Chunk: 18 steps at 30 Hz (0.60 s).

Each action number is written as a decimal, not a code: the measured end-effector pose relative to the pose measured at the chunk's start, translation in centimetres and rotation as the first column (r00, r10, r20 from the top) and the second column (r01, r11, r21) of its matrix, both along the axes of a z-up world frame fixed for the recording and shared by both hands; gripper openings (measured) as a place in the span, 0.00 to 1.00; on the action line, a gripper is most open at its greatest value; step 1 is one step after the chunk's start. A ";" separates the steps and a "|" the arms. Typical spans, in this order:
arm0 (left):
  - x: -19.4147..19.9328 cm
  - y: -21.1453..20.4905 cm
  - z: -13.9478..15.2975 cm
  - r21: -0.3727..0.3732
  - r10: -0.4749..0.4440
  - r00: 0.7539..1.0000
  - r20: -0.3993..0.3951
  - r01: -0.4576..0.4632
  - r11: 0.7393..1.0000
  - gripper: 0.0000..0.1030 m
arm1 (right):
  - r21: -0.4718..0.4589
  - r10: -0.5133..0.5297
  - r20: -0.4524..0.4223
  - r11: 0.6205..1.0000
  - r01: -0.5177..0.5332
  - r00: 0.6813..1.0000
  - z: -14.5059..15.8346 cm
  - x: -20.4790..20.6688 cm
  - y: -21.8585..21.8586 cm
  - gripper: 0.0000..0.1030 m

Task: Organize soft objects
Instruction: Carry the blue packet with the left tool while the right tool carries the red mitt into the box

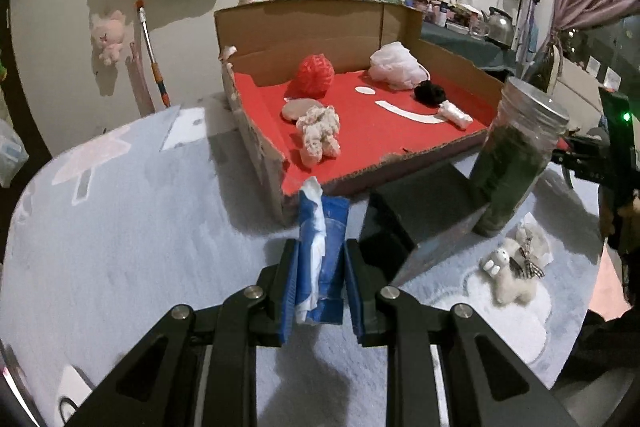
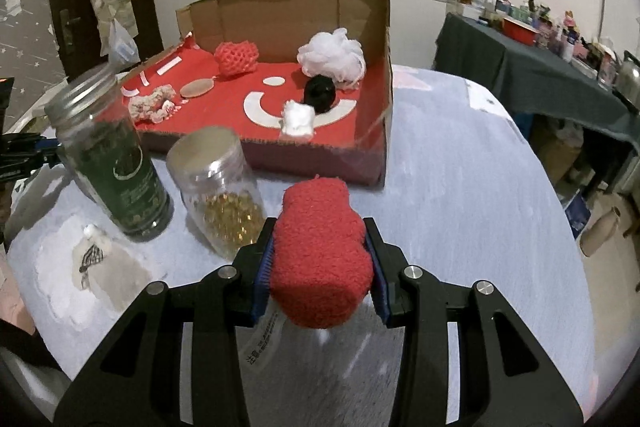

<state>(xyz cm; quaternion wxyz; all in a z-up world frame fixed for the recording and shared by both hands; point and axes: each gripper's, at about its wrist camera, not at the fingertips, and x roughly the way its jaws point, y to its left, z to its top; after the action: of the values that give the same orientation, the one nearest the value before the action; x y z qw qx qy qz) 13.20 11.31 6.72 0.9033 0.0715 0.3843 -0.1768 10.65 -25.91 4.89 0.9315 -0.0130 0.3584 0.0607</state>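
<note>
Six soft things lie in the cardboard box [image 2: 384, 75]; two jars [image 2: 116, 163] stand outside.

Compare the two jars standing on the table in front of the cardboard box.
The dark jar is taller and slimmer and stands upright; the clear jar is shorter and leans to the left. The dark jar is packed with dark green contents to well above its middle, while the clear jar holds golden beads only in its lower part. Both are see-through with silver screw lids, standing side by side on the pale cloth.

Pale blue tablecloth [image 2: 460, 187] carries cardboard box [image 2: 320, 159], two jars [image 2: 116, 163] [image 2: 220, 187], plush toy [image 1: 512, 267].
</note>
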 end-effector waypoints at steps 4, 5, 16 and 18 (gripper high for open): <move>0.9 0.1 1.0 -0.028 -0.024 1.000 0.000 0.024 0.999 0.23 | 0.013 0.015 0.015 1.000 -0.016 1.000 1.0 0.9 -0.5 0.37; 1.3 0.1 1.3 -0.031 -0.027 1.000 0.000 0.027 0.999 0.23 | 0.016 0.018 0.022 1.000 -0.019 1.000 1.3 1.0 -0.5 0.37; 5.7 -2.9 3.9 -0.034 -0.076 0.997 -0.014 0.076 0.997 0.23 | 0.020 0.090 0.071 0.996 -0.092 0.993 5.4 4.8 0.5 0.37; 6.4 -3.8 4.0 -0.022 -0.088 0.996 -0.019 0.087 0.996 0.23 | 0.019 0.109 0.074 0.994 -0.110 0.991 6.2 6.1 1.0 0.37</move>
<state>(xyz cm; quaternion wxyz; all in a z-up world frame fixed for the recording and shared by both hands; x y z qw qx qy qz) 19.61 7.51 10.77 0.8915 0.0769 0.3879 -0.2209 16.75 -24.90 11.11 0.9393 -0.0241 0.3221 0.1154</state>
